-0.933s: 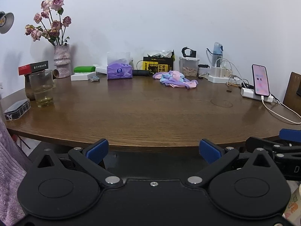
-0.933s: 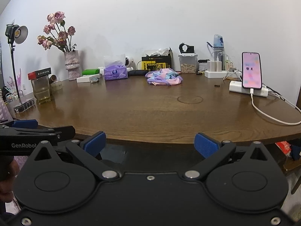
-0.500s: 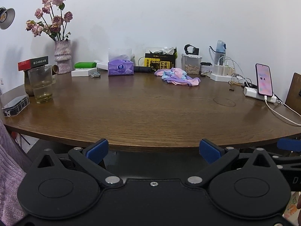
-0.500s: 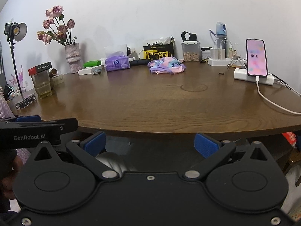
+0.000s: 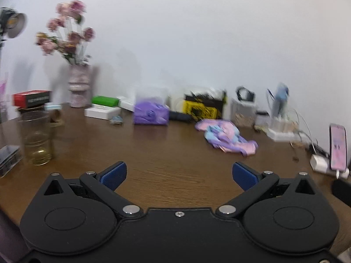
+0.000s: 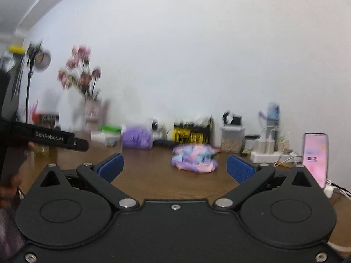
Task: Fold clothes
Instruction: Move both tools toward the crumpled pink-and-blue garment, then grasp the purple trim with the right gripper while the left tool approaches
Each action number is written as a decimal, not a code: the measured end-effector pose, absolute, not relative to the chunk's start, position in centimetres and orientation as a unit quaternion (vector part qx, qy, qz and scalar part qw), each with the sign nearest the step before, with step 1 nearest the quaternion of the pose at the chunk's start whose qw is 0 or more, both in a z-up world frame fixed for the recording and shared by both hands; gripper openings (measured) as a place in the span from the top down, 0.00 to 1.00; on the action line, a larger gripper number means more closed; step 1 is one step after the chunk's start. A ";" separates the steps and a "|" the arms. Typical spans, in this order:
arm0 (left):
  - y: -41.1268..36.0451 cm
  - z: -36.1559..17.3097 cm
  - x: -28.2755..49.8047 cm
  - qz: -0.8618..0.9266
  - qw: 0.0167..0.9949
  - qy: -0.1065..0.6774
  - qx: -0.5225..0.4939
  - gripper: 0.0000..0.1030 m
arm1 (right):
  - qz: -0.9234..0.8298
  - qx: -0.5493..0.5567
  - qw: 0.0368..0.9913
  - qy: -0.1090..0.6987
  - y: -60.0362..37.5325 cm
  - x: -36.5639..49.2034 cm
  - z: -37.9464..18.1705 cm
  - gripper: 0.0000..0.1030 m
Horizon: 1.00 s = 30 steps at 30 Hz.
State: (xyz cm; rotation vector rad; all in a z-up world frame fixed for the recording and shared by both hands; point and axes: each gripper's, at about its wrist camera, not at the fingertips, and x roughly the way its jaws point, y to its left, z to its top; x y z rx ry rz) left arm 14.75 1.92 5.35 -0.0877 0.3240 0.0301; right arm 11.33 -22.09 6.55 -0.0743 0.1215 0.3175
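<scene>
A crumpled pink, blue and purple garment lies on the brown wooden table, toward the back right of centre; in the right wrist view the garment sits straight ahead. My left gripper is open and empty above the table's near part, well short of the garment. My right gripper is open and empty, also short of it. The left gripper's body shows at the left of the right wrist view. Both views are blurred.
Along the back wall stand a vase of pink flowers, a purple tissue pack, a yellow-black box and chargers. A glass stands at the left, a propped phone at the right.
Both grippers have risen and moved forward over the table's edge toward the garment. The jaws stay open.
</scene>
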 end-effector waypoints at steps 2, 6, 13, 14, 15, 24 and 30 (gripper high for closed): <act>2.1 4.9 15.7 0.015 0.984 0.171 -0.049 0.00 | 0.153 -0.080 0.979 0.107 -21.5 14.3 7.0 0.01; 3.1 3.9 18.8 0.022 0.977 0.197 -0.072 0.00 | 0.158 -0.142 0.965 0.156 -20.3 19.7 6.8 0.01; 5.3 3.6 22.6 0.030 0.975 0.208 -0.071 0.00 | 0.161 -0.209 0.941 0.211 -17.5 32.8 4.3 0.01; 5.5 3.6 23.1 0.029 0.974 0.212 -0.071 0.00 | 0.166 -0.208 0.938 0.221 -17.3 34.7 4.2 0.01; 5.6 3.5 23.7 0.031 0.973 0.219 -0.070 0.00 | 0.172 -0.205 0.935 0.234 -16.7 36.8 3.8 0.01; 5.7 3.0 27.5 0.009 0.971 0.235 -0.036 0.00 | 0.175 -0.194 0.915 0.308 -14.1 47.4 0.9 0.40; 4.0 2.5 29.3 -0.012 0.971 0.239 0.004 0.00 | 0.174 -0.173 0.915 0.320 -14.5 48.5 0.8 0.93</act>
